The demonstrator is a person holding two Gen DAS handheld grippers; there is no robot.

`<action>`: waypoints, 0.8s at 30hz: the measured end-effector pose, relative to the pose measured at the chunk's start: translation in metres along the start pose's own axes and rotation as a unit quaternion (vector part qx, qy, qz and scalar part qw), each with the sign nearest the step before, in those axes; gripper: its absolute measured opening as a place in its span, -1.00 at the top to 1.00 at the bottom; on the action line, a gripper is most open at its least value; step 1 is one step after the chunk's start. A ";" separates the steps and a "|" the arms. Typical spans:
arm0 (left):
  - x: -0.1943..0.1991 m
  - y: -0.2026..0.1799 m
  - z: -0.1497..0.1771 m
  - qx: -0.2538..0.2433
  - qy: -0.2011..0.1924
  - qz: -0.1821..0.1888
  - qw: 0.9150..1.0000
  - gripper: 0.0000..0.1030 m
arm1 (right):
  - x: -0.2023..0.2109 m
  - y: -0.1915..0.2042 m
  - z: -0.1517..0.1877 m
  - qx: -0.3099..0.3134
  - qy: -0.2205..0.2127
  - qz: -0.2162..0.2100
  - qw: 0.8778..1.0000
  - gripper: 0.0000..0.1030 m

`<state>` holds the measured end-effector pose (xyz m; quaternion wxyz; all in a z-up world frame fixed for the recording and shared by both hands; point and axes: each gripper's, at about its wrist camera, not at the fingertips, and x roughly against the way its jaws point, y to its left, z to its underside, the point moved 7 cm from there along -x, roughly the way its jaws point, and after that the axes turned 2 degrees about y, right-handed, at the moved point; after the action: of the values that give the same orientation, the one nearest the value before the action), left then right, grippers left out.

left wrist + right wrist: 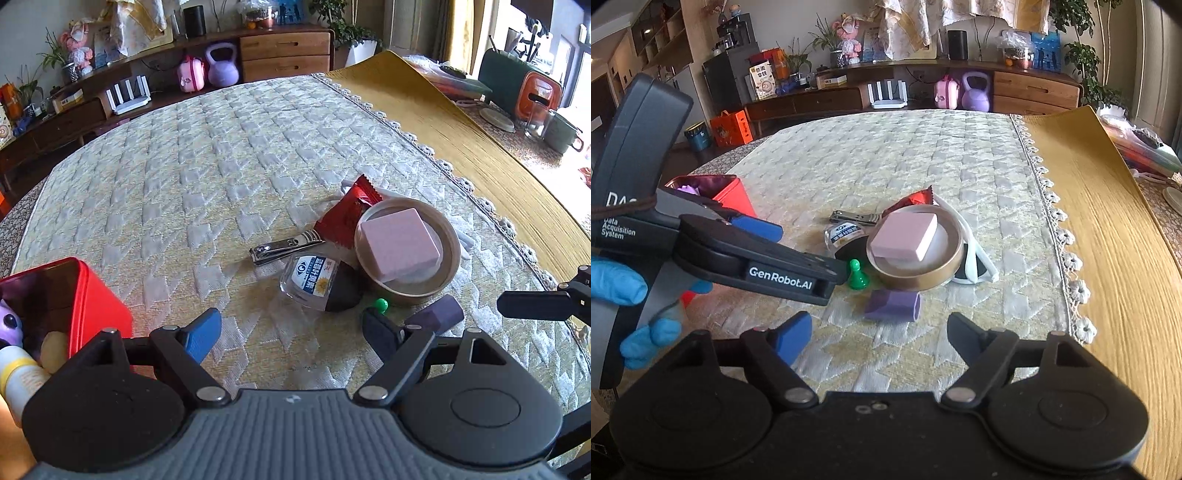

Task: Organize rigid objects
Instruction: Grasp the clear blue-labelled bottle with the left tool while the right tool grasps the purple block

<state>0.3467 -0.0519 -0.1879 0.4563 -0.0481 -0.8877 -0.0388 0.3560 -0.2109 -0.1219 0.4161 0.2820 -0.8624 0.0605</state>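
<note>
A pile of small objects lies on the quilted cloth: a nail clipper (286, 247), a small clear bottle with a black cap (319, 282), a red wrapper (347, 214), a round gold lid (406, 251) holding a pink block (400, 243), a green pawn (380, 304) and a purple block (439, 314). A red tin box (85, 299) with several items inside stands at the left. My left gripper (291, 332) is open and empty, just short of the pile. My right gripper (879, 332) is open and empty, just short of the purple block (894, 304). The left gripper also shows in the right wrist view (809, 251).
White sunglasses (975, 258) lie under the gold lid (916, 258). A yellow mat (1108, 221) covers the table to the right of the lace edge. A green container and mug (554, 125) stand at the far right. A wooden sideboard (284, 51) is behind the table.
</note>
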 end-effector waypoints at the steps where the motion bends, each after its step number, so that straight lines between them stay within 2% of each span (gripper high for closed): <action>1: -0.002 -0.001 0.000 -0.003 0.000 -0.001 1.000 -0.62 | -0.002 0.000 0.000 0.001 0.001 0.001 1.000 -0.45; 6: -0.010 -0.001 -0.005 -0.002 -0.002 0.002 1.000 -0.62 | -0.011 -0.001 -0.003 0.011 0.002 0.007 1.000 -0.34; 11: -0.015 -0.004 -0.009 -0.003 -0.006 0.009 1.000 -0.62 | -0.017 0.000 -0.005 0.016 0.004 0.014 1.000 -0.09; 13: -0.018 -0.005 -0.009 -0.004 -0.008 0.010 1.000 -0.62 | -0.019 0.001 -0.005 0.018 0.002 0.014 1.000 -0.08; 20: -0.021 -0.003 -0.012 0.000 -0.021 0.014 1.000 -0.62 | -0.025 0.001 -0.006 0.020 -0.001 0.025 0.999 0.14; 22: -0.020 -0.003 -0.012 0.000 -0.025 0.018 1.000 -0.54 | -0.025 0.000 -0.006 0.019 -0.002 0.027 0.999 0.16; 24: -0.018 -0.003 -0.012 -0.003 -0.030 0.020 0.999 -0.31 | -0.025 0.000 -0.006 0.021 -0.003 0.031 0.999 0.24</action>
<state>0.3660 -0.0576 -0.1960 0.4298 -0.0684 -0.8998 -0.0314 0.3728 -0.1982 -0.1365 0.4053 0.2643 -0.8704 0.0902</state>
